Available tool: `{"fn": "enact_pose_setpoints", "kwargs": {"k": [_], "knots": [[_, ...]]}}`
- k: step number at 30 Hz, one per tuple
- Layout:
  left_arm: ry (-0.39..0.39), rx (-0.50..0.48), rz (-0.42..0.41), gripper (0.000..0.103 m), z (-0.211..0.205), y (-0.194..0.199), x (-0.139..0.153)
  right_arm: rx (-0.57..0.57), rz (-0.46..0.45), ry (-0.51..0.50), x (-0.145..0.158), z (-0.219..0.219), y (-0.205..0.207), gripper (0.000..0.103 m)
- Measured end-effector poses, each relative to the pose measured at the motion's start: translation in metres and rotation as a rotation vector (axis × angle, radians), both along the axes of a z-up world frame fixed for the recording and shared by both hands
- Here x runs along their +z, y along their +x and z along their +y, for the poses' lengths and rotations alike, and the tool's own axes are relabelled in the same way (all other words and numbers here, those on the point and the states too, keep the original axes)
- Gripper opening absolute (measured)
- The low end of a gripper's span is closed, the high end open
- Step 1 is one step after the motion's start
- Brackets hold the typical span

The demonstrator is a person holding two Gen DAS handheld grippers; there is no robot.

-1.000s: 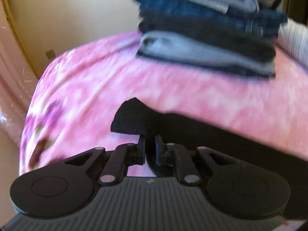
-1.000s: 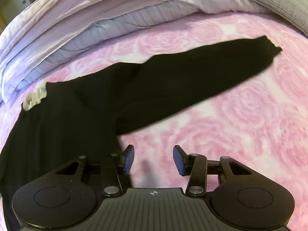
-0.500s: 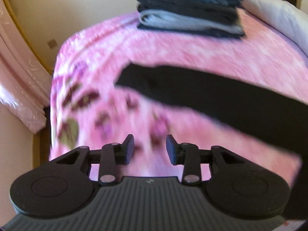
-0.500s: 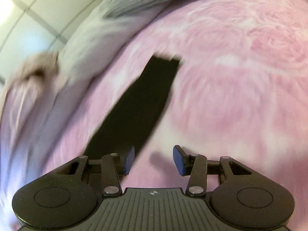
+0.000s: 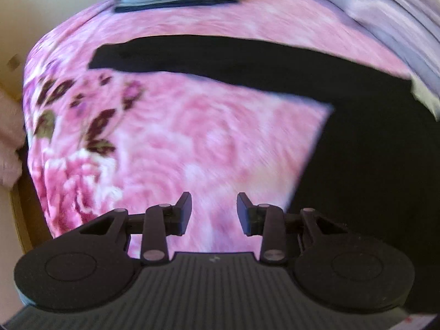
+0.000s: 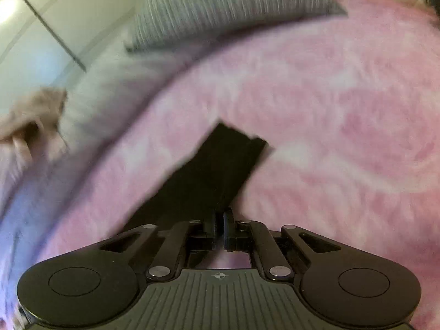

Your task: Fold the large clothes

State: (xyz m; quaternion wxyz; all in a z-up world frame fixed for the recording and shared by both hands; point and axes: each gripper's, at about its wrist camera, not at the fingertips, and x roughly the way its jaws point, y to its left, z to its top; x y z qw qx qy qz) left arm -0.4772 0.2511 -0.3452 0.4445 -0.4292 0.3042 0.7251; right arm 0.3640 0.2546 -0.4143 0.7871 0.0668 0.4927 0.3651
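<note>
The black cloth garment (image 5: 371, 143) is showing a matt, smooth surface with no sheen. The pink rose-print bedspread (image 5: 192, 143) is appearing as soft, slightly fuzzy cloth. The grey ribbed pillow (image 6: 220, 8) is displaying a corded textile weave. The left gripper (image 5: 214, 210) and right gripper (image 6: 220, 221) are presenting matt black plastic bodies, ridged grey plastic housings, and small bright metal pivot pins.
</note>
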Motion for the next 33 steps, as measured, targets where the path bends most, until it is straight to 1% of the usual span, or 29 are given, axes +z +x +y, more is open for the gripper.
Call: {"fn": "enact_pose_setpoints", "kwargs": {"k": [1, 3, 4, 5, 6, 8, 9, 10, 11, 12, 14, 15, 16, 17, 18, 19, 20, 21, 22, 24, 25, 26, 27, 28, 29, 30, 31, 33], "knots": [[0.0, -0.041, 0.012, 0.032, -0.002, 0.005, 0.003, -0.002, 0.001, -0.016, 0.004, 0.0, 0.0, 0.001], [0.018, -0.107, 0.039, 0.032, -0.006, 0.016, 0.011, -0.024, -0.031, -0.094, 0.02, 0.001, -0.011, 0.014], [0.034, -0.155, 0.046, 0.032, -0.007, 0.024, 0.015, -0.026, -0.074, -0.143, 0.032, 0.002, -0.025, 0.029], [0.044, -0.207, 0.056, 0.032, -0.008, 0.033, 0.018, 0.005, -0.132, -0.175, 0.044, 0.0, -0.045, 0.035], [0.052, -0.263, 0.074, 0.032, -0.009, 0.043, 0.02, 0.077, -0.182, -0.184, 0.055, -0.001, -0.068, 0.035], [0.074, -0.382, 0.086, 0.032, -0.01, 0.065, 0.021, 0.339, -0.251, -0.178, 0.071, -0.001, -0.13, 0.035], [0.083, -0.43, 0.087, 0.032, -0.01, 0.076, 0.019, 0.46, -0.263, -0.165, 0.076, -0.004, -0.165, 0.035], [0.091, -0.48, 0.083, 0.032, -0.009, 0.089, 0.015, 0.589, -0.259, -0.14, 0.08, -0.008, -0.202, 0.035], [0.093, -0.517, 0.081, 0.032, -0.007, 0.099, 0.011, 0.734, -0.238, -0.117, 0.081, -0.012, -0.241, 0.035], [0.098, -0.557, 0.082, 0.032, -0.005, 0.11, 0.006, 0.856, -0.221, -0.104, 0.08, -0.015, -0.28, 0.035], [0.099, -0.649, 0.072, 0.033, -0.002, 0.128, -0.005, 1.023, -0.221, -0.111, 0.074, -0.021, -0.344, 0.035], [0.089, -0.673, 0.062, 0.033, -0.002, 0.133, -0.012, 1.077, -0.251, -0.129, 0.067, -0.025, -0.375, 0.035], [0.07, -0.683, 0.052, 0.033, -0.004, 0.134, -0.021, 1.096, -0.282, -0.138, 0.061, -0.031, -0.392, 0.035], [0.04, -0.686, 0.059, 0.033, -0.01, 0.132, -0.032, 1.109, -0.338, -0.158, 0.051, -0.041, -0.41, 0.035], [0.012, -0.679, 0.072, 0.034, -0.016, 0.129, -0.039, 1.113, -0.374, -0.206, 0.04, -0.051, -0.42, 0.035], [0.008, -0.669, 0.071, 0.034, -0.028, 0.123, -0.045, 1.114, -0.389, -0.262, 0.029, -0.064, -0.428, 0.035], [0.033, -0.657, 0.055, 0.034, -0.043, 0.115, -0.045, 1.091, -0.434, -0.227, 0.027, -0.085, -0.431, 0.036], [0.028, -0.653, 0.039, 0.034, -0.057, 0.109, -0.044, 1.084, -0.465, -0.213, 0.027, -0.105, -0.433, 0.036], [0.02, -0.653, 0.03, 0.034, -0.073, 0.104, -0.044, 1.081, -0.466, -0.23, 0.027, -0.122, -0.434, 0.036], [0.034, -0.659, 0.024, 0.034, -0.101, 0.097, -0.041, 1.039, -0.409, -0.256, 0.03, -0.151, -0.431, 0.036], [0.012, -0.668, 0.038, 0.035, -0.113, 0.096, -0.039, 1.017, -0.383, -0.274, 0.032, -0.163, -0.43, 0.036], [-0.039, -0.667, 0.034, 0.035, -0.12, 0.096, -0.04, 1.016, -0.371, -0.323, 0.033, -0.173, -0.431, 0.038], [-0.056, -0.652, 0.02, 0.035, -0.129, 0.094, -0.037, 0.998, -0.339, -0.361, 0.033, -0.179, -0.43, 0.039], [-0.082, -0.634, 0.003, 0.034, -0.139, 0.091, -0.032, 0.965, -0.286, -0.378, 0.037, -0.186, -0.427, 0.039], [-0.11, -0.617, -0.02, 0.034, -0.146, 0.088, -0.025, 0.949, -0.223, -0.422, 0.041, -0.189, -0.423, 0.039], [-0.121, -0.599, -0.045, 0.034, -0.152, 0.085, -0.016, 0.945, -0.171, -0.471, 0.047, -0.192, -0.423, 0.039], [-0.116, -0.578, -0.071, 0.034, -0.161, 0.082, -0.002, 0.939, -0.127, -0.484, 0.057, -0.197, -0.421, 0.039], [-0.103, -0.568, -0.101, 0.034, -0.177, 0.08, 0.032, 0.936, -0.088, -0.435, 0.091, -0.21, -0.421, 0.039]]}}
